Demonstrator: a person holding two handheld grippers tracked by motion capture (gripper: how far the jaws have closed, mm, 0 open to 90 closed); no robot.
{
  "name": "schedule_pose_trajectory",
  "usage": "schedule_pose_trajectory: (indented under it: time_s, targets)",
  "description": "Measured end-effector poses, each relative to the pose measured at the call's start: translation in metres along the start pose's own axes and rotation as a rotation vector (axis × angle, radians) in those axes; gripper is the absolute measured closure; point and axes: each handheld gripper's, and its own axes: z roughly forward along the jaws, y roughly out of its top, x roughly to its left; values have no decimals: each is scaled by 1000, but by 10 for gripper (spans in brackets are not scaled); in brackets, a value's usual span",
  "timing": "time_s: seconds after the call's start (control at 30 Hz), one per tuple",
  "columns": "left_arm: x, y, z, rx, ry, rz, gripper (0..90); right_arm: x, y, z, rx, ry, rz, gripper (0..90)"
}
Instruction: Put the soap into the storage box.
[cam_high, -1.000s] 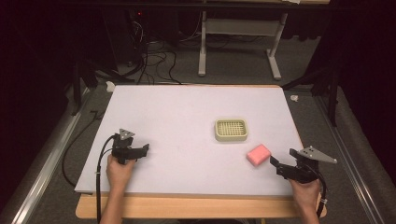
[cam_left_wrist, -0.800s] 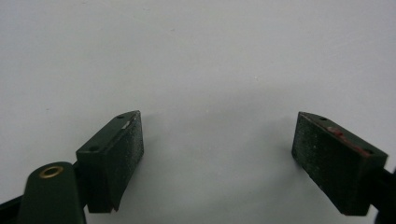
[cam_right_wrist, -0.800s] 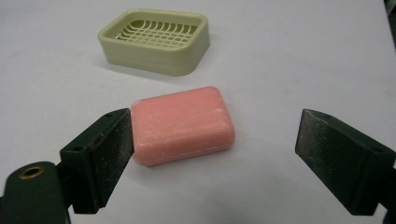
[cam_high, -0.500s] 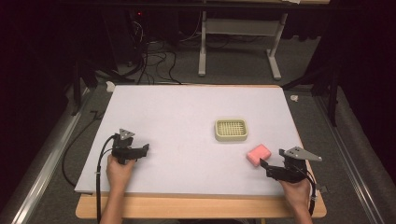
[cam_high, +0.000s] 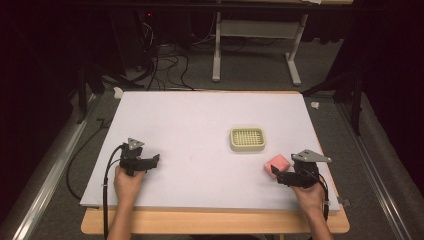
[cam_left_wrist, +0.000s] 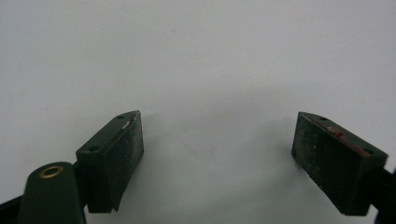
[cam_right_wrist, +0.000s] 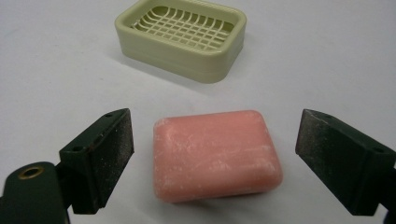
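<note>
Bright table (cam_high: 200, 125), dark surroundings; gripper views perhaps slightly soft.

In the high view my right claw (cam_high: 276, 176) covers the near edge of the pink soap (cam_high: 277, 163), so I cannot tell if they touch. In the right gripper view the bottom edge cuts off both jaws. In the left gripper view the left claw (cam_left_wrist: 219, 154) is cut off likewise. The person's forearms leave the high view at the bottom.
</note>
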Motion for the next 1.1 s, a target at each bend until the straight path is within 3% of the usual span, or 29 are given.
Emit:
schedule_pose_trajectory:
  time_s: [0.13, 0.8, 1.1]
  targets:
    - [0, 0, 0, 0, 0, 1, 174, 2, 5, 6, 17, -7, -30, 116]
    - [0, 0, 0, 0, -1, 0, 174, -5, 6, 26, 96, -11, -22, 114]
    - [0, 0, 0, 1, -3, 0, 174, -3, 3, 33, 125, 10, -25, 111]
